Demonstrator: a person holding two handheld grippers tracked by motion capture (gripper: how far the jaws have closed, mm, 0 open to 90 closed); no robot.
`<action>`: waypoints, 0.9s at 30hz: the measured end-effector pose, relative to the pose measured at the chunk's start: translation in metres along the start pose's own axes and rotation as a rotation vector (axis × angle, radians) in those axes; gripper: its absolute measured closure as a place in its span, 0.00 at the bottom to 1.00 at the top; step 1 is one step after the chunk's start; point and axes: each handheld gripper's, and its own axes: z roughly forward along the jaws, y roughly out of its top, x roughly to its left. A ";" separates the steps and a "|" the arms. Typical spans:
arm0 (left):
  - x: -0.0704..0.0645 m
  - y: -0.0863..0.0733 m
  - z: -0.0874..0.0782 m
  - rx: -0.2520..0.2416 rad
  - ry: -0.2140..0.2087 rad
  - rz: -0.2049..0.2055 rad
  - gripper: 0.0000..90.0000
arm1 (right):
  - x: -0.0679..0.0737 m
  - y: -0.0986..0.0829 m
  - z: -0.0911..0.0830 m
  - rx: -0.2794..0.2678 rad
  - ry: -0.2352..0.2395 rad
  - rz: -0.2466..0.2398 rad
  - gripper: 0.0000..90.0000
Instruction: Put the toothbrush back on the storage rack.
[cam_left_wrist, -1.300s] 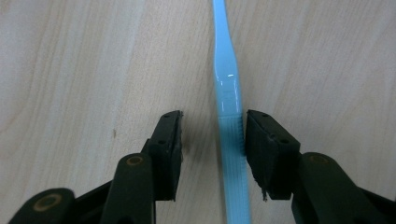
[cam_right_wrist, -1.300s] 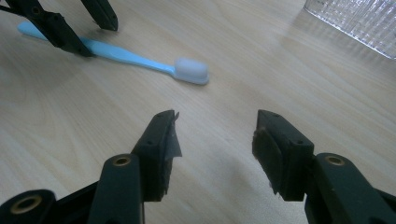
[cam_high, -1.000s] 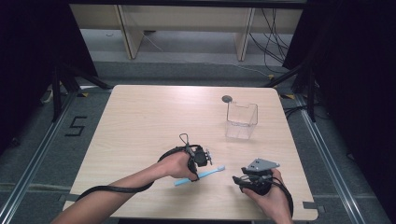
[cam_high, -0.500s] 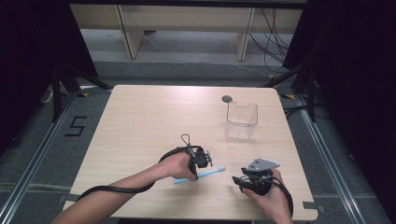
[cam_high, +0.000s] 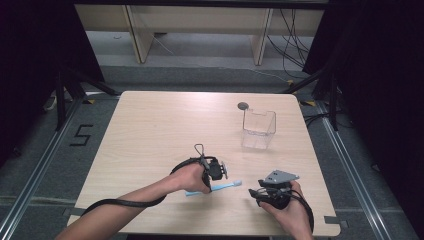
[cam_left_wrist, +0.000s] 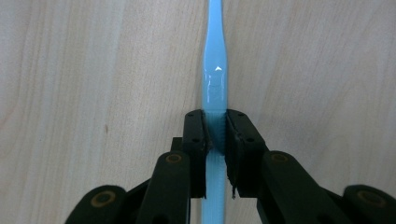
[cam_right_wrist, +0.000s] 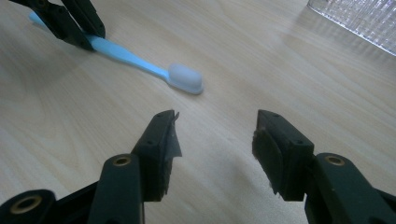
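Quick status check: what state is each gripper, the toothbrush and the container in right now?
left gripper: shut on the toothbrush handle.
right gripper: open, empty, jaws apart just above the table.
toothbrush: lying flat on the table, bristle head towards the right gripper.
clear plastic container: upright, empty as far as shows.

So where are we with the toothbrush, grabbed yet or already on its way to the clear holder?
Grabbed: the left tool is clamped on the blue toothbrush handle, which lies on the table. The right tool waits open near the bristle head. Left: lifting it and carrying it to the clear holder, which looks empty.
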 end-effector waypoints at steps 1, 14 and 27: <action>0.000 0.000 0.000 -0.001 0.000 0.000 0.87 | 0.000 0.000 0.000 0.000 0.000 0.001 0.54; -0.002 0.001 -0.001 -0.010 -0.007 0.005 0.87 | -0.001 -0.001 0.001 -0.015 -0.001 -0.001 0.54; 0.003 -0.005 -0.014 -0.092 0.010 -0.015 0.87 | -0.002 -0.002 -0.001 -0.013 -0.003 0.024 0.54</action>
